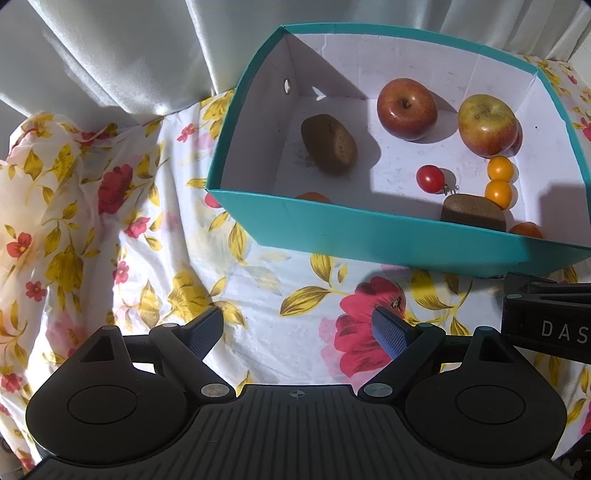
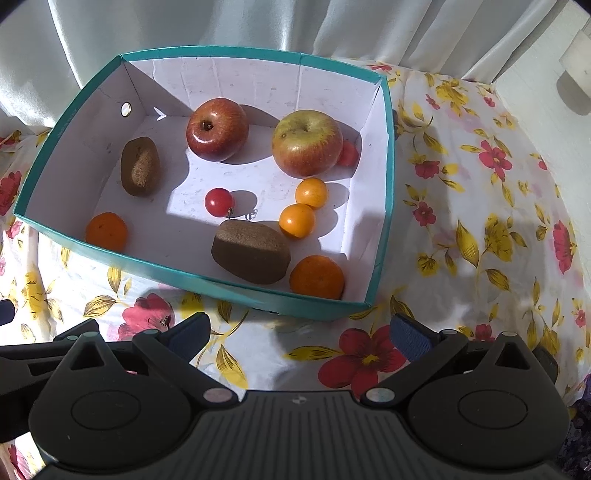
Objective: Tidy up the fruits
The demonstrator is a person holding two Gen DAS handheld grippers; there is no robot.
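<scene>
A teal box point(image 2: 207, 282) point(image 1: 369, 236) with a white inside rests on the flowered cloth. In it lie a red apple point(image 2: 217, 128) point(image 1: 406, 109), a yellow-red apple point(image 2: 306, 142) point(image 1: 487, 123), two kiwis point(image 2: 140, 166) point(image 2: 251, 251) point(image 1: 328, 147), two oranges point(image 2: 106, 229) point(image 2: 317, 277), a red cherry tomato point(image 2: 219, 201) point(image 1: 430, 178) and two small yellow fruits point(image 2: 311, 192) point(image 2: 296, 220) point(image 1: 499, 168). My left gripper point(image 1: 297, 328) is open over the cloth in front of the box. My right gripper point(image 2: 301, 334) is open too, just before the box's near wall. Neither holds anything.
A flowered cloth point(image 1: 110, 229) point(image 2: 480, 229) covers the surface, bunched up at the left. Pale curtains point(image 1: 129, 55) point(image 2: 258, 22) hang behind the box. The right gripper's black body point(image 1: 546, 317) shows at the right edge of the left wrist view.
</scene>
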